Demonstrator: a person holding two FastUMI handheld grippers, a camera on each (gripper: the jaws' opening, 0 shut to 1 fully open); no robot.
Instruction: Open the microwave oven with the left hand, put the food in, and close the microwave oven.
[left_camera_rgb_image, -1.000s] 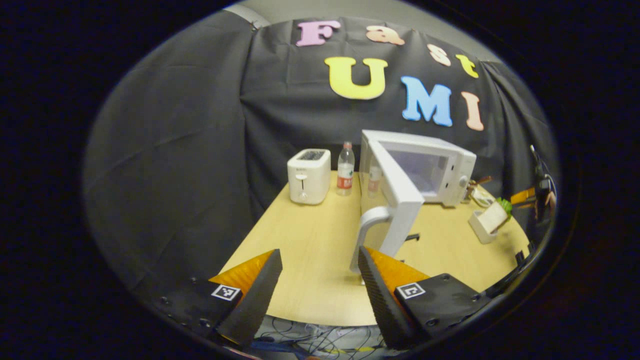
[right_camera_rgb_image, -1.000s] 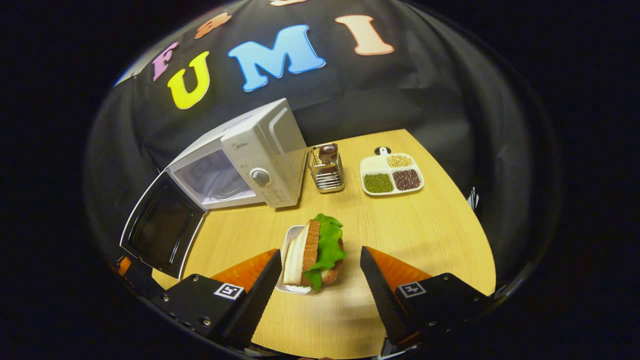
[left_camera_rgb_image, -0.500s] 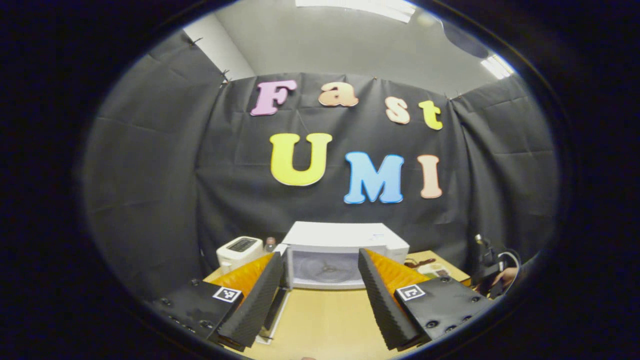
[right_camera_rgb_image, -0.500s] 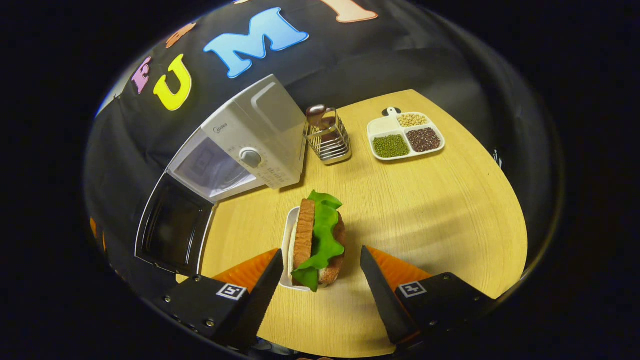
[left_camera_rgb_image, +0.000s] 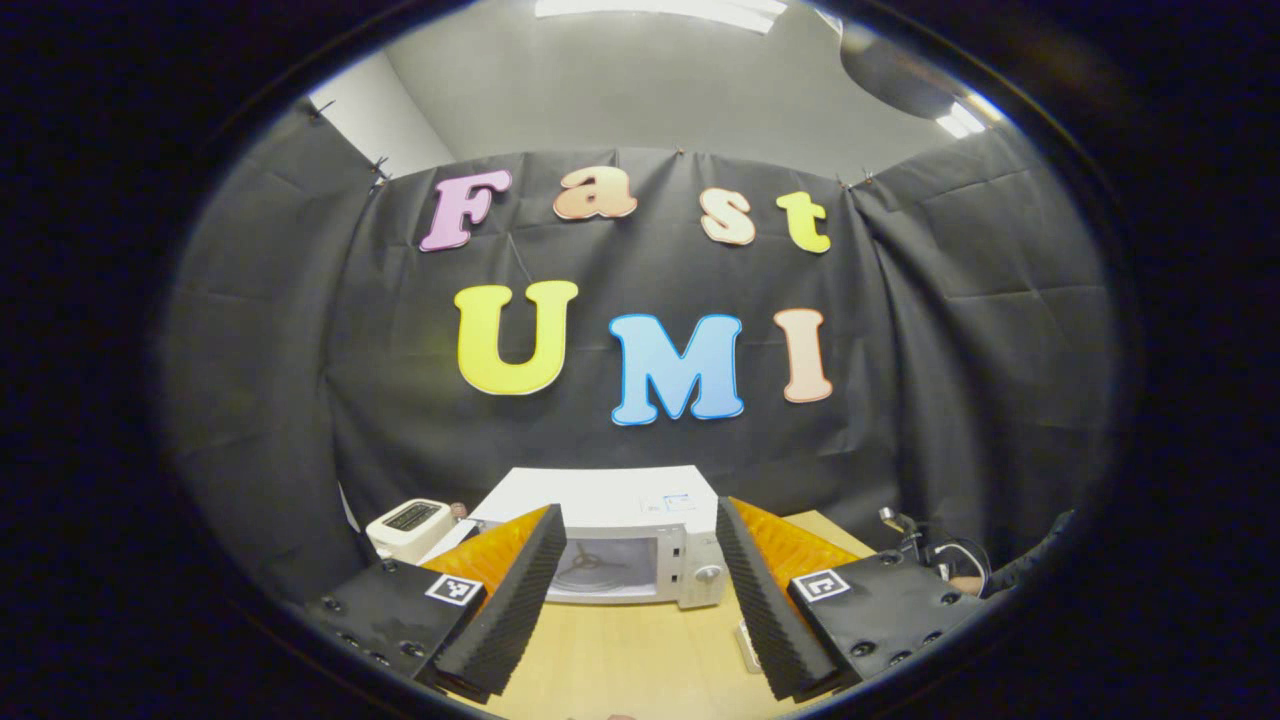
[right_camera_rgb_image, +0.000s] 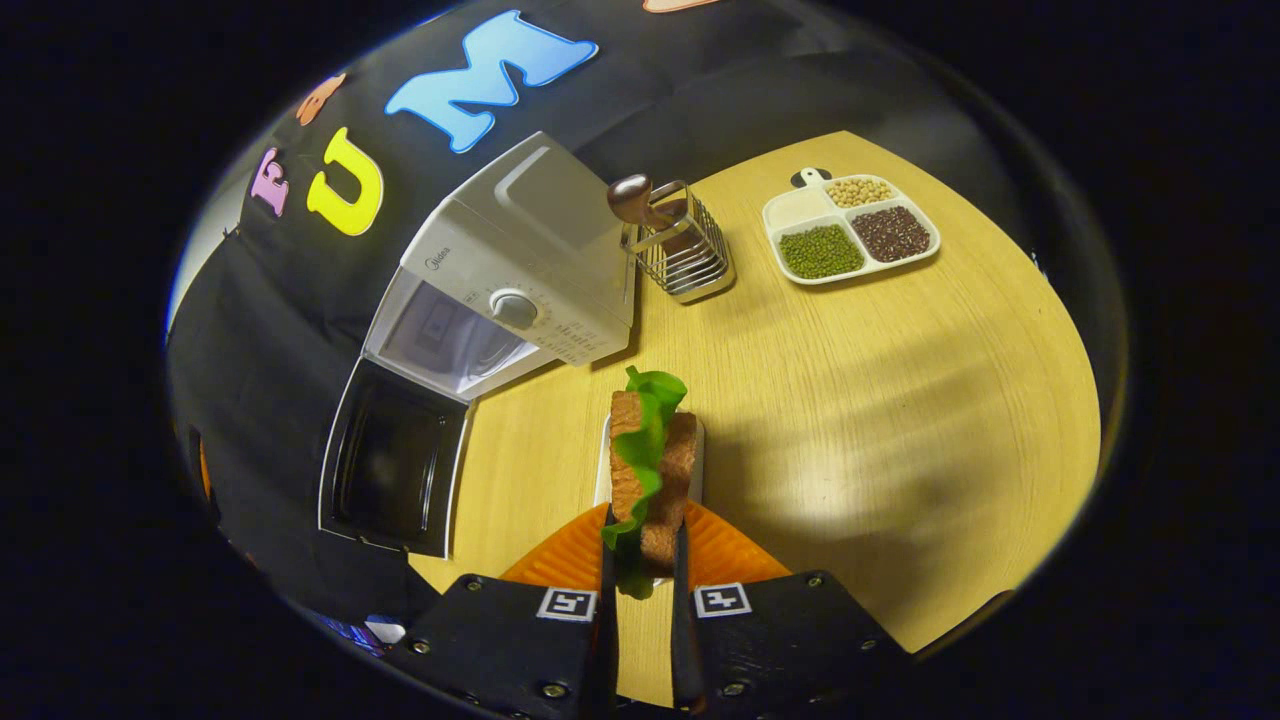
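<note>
On the table, my sandwich: bread and lettuce.
Right gripper pinches it; left gripper gapes wide, holding nothing.

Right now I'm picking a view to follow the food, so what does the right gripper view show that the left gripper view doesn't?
Right gripper view alone: the sandwich on its white dish, pinched by the right gripper, plus the bean tray and wire rack. Left gripper view alone: the toaster and the open left gripper, holding nothing. Both share the microwave with its door open, and the wooden table.
</note>
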